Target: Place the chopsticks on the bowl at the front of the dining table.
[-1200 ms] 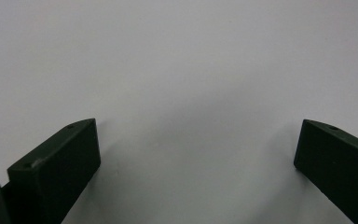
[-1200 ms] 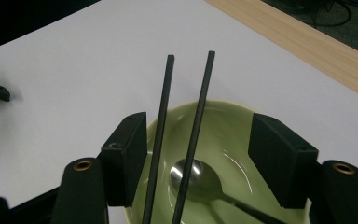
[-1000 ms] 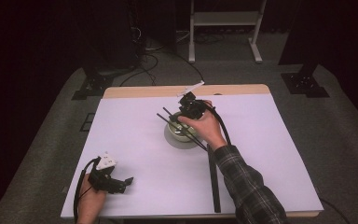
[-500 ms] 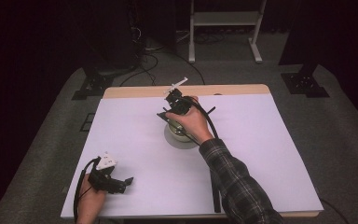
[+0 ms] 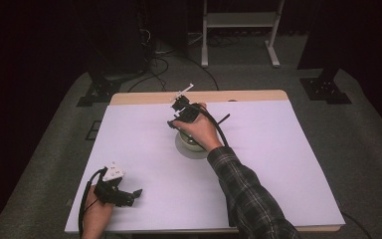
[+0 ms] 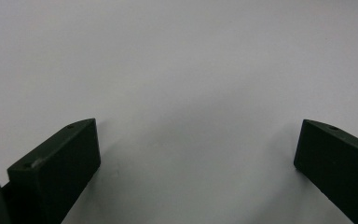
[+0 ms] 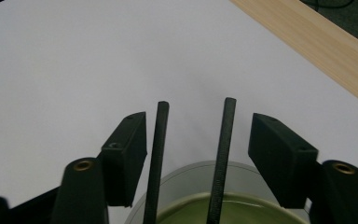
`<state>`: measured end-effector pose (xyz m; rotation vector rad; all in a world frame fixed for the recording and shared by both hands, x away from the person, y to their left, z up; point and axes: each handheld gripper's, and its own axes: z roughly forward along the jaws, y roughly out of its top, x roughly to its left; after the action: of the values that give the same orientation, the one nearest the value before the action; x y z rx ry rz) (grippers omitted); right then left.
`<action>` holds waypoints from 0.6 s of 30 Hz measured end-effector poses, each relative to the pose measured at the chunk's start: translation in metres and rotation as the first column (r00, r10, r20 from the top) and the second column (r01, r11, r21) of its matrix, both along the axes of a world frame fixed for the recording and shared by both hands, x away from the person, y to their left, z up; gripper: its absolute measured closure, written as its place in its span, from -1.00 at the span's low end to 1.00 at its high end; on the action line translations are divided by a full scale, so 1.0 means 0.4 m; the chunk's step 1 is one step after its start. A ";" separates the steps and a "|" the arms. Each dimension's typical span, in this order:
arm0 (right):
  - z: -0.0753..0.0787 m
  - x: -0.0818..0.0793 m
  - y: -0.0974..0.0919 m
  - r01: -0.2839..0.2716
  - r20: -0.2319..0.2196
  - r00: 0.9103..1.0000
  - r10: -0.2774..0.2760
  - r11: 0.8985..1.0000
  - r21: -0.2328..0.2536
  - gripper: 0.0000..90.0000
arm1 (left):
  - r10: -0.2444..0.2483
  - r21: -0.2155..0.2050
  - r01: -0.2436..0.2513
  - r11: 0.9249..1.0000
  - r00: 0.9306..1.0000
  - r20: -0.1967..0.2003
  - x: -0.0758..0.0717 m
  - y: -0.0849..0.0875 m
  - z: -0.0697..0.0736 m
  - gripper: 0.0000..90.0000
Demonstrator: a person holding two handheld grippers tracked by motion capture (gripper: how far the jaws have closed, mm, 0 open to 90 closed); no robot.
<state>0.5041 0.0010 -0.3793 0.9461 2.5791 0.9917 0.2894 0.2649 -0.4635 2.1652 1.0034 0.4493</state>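
No text, label, brand, number or sign can be read anywhere in these views.
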 end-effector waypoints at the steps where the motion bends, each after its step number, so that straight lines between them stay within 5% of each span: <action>1: -0.001 0.003 -0.001 0.004 0.001 1.000 -0.004 1.000 -0.002 -0.16 | 0.000 0.000 0.000 1.000 1.000 0.000 0.000 0.000 0.000 -1.00; 18: -0.007 0.030 -0.023 0.050 0.003 0.999 -0.050 0.999 0.003 0.02 | -0.003 0.005 0.003 1.000 1.000 0.001 0.000 0.001 0.000 -1.00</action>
<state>0.5163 -0.0081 -0.3819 1.0031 2.5392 0.9829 0.2896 0.2652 -0.4633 2.1704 0.9998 0.4521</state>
